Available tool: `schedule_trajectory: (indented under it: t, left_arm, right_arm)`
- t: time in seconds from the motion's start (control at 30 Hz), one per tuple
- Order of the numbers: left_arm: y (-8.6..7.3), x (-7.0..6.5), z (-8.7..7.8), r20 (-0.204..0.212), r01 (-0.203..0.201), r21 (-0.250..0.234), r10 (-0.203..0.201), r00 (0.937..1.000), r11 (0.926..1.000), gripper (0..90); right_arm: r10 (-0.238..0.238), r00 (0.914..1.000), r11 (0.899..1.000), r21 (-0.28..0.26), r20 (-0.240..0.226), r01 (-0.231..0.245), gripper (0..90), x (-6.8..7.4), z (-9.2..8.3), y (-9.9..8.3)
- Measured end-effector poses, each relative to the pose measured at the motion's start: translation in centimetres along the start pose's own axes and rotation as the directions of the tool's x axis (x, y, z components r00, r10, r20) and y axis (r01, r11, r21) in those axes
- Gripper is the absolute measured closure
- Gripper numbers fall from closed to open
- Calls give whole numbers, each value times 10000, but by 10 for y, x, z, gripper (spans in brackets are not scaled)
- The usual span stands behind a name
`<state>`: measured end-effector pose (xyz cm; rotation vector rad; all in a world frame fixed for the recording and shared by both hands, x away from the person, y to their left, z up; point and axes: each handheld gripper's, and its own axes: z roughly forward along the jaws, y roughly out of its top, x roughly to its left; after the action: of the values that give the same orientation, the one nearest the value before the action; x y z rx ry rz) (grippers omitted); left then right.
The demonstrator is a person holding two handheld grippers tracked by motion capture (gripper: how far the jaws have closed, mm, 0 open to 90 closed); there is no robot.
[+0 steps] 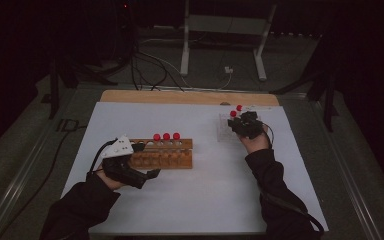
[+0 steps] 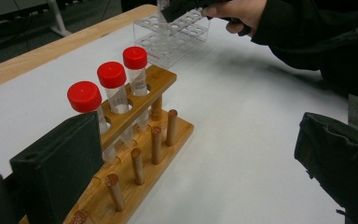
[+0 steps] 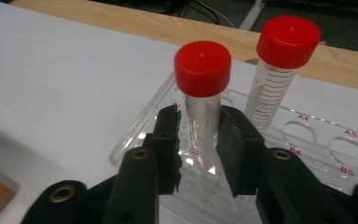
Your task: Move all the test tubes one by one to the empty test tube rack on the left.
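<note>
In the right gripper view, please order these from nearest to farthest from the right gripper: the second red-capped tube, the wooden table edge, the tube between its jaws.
1. Tube between the jaws, held by the right gripper.
2. Second red-capped tube, standing behind, to the right.
3. Wooden table edge, along the back.

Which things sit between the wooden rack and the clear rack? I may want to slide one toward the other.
None: in the high view only bare white sheet lies between the wooden rack and the clear rack.
</note>
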<state>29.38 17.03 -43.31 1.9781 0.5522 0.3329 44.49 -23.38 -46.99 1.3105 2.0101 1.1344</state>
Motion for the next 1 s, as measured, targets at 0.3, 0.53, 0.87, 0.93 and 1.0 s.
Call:
schedule_trajectory:
  t: [0.3,0.53,0.87,0.93,1.0]
  left_arm:
    - [0,0,1,-4,-13,0,13,10000,10000,16]
    - [1,0,0,-24,-27,-9,27,10000,10000,16]
    - [0,0,0,4,-6,-12,6,10000,10000,16]
    - [0,0,0,1,-9,-12,9,10000,10000,16]
    - [0,0,0,-14,30,-27,-31,10000,10000,16]
  right_arm:
    - [-133,9994,9998,117,305,130,735,0,4,2]
    - [-259,9991,9995,177,328,254,743,0,2,4]
    - [-461,9984,9989,-87,327,464,743,2,-11,14]
    - [-500,9983,9986,-169,311,506,743,2,-14,16]
    - [-602,9978,9979,-224,296,608,744,2,-17,19]
